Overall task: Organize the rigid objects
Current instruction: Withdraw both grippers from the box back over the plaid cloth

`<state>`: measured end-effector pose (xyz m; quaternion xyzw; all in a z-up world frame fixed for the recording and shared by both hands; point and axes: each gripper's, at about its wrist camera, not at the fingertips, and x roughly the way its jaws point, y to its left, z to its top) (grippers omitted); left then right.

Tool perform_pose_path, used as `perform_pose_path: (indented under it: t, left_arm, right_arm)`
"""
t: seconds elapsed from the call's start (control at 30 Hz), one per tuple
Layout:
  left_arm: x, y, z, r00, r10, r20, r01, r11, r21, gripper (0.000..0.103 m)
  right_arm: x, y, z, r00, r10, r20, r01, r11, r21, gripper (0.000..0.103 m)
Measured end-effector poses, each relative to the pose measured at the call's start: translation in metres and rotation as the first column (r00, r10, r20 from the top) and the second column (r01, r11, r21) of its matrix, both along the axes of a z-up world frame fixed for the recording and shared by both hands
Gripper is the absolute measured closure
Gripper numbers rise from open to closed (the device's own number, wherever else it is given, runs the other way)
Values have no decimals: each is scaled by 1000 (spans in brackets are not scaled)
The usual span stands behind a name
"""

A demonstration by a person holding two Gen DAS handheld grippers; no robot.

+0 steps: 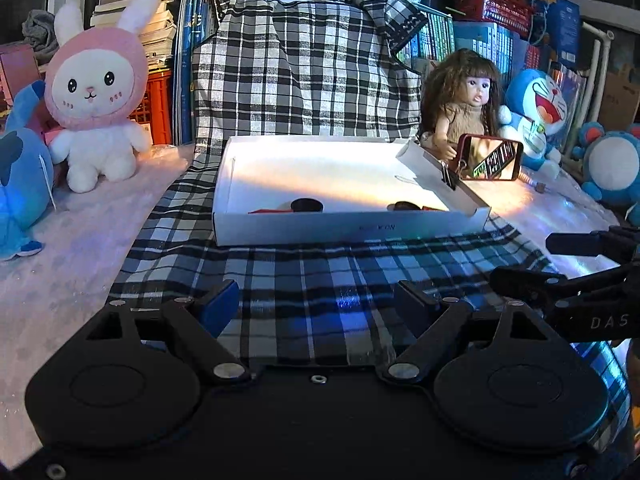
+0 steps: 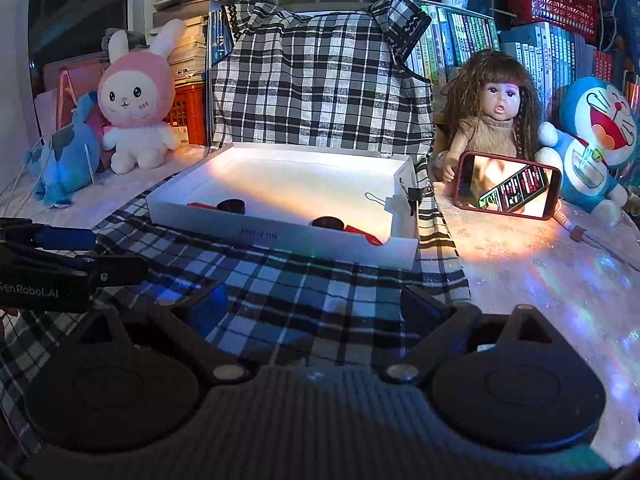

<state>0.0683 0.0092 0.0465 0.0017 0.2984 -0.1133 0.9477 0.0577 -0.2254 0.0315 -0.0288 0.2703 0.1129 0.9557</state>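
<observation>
Both grippers nearest, jaws spread, nothing between: left gripper (image 1: 316, 308), right gripper (image 2: 316, 308), over plaid cloth (image 1: 320, 276). Beyond: white box (image 2: 280, 236) holds dark round pieces (image 2: 232, 205), red pieces (image 2: 362, 233). Likely light, stiff, smooth; pinch across edges. Doll (image 2: 494, 120) behind.

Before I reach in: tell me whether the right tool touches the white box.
Apart. In the right wrist view, the right tool hangs open over checked cloth, a stretch of which lies between its fingertips and the white box.

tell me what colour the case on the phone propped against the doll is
Red, around the phone leaning on the doll; the right wrist view shows it best.
</observation>
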Motion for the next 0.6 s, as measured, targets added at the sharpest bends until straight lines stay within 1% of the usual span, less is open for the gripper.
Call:
perform_pose_path:
  t: [0.6]
  left_arm:
    - [-29,-4,-19,1000,-22,15,22,1000,19,19]
  right_arm:
    - [-25,-3,-17,1000,-14,16,15,999,-46,3]
